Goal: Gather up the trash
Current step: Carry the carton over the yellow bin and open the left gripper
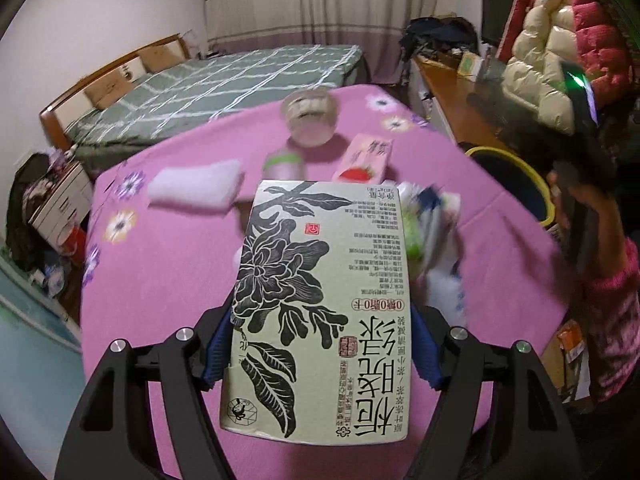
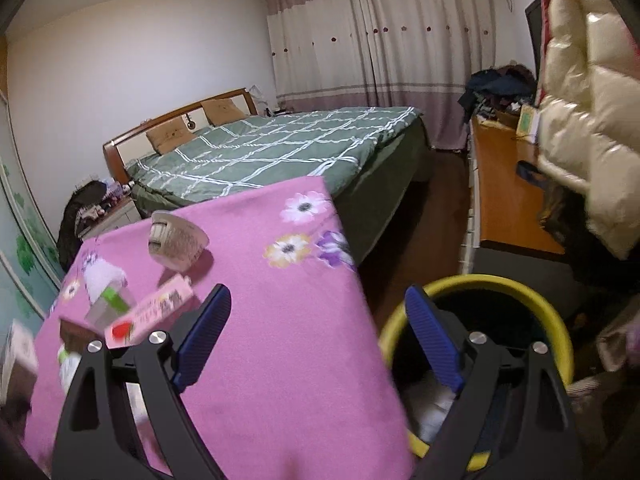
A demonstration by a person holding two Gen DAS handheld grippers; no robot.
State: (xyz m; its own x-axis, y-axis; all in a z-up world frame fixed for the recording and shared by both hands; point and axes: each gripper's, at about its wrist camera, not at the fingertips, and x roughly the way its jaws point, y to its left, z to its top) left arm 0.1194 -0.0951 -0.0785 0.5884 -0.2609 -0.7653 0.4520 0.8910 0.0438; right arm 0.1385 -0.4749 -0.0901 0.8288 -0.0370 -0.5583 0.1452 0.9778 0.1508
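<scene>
Left gripper (image 1: 320, 344) clamping tea carton (image 1: 320, 312), long axis pointing up-frame; bin (image 1: 516, 176) lying right. Right gripper (image 2: 320, 340) gaping wide, holding nothing.

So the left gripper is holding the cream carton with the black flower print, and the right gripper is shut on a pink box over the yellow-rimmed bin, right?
Not quite. The left gripper does hold the cream carton with the black flower print, but the right wrist view shows the right gripper open and empty, jaws apart beside the yellow-rimmed bin.

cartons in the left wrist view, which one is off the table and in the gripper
The cream tea carton with the black flower print, clamped in the left gripper. The pink strawberry carton lies on the pink tablecloth, ungripped.
</scene>
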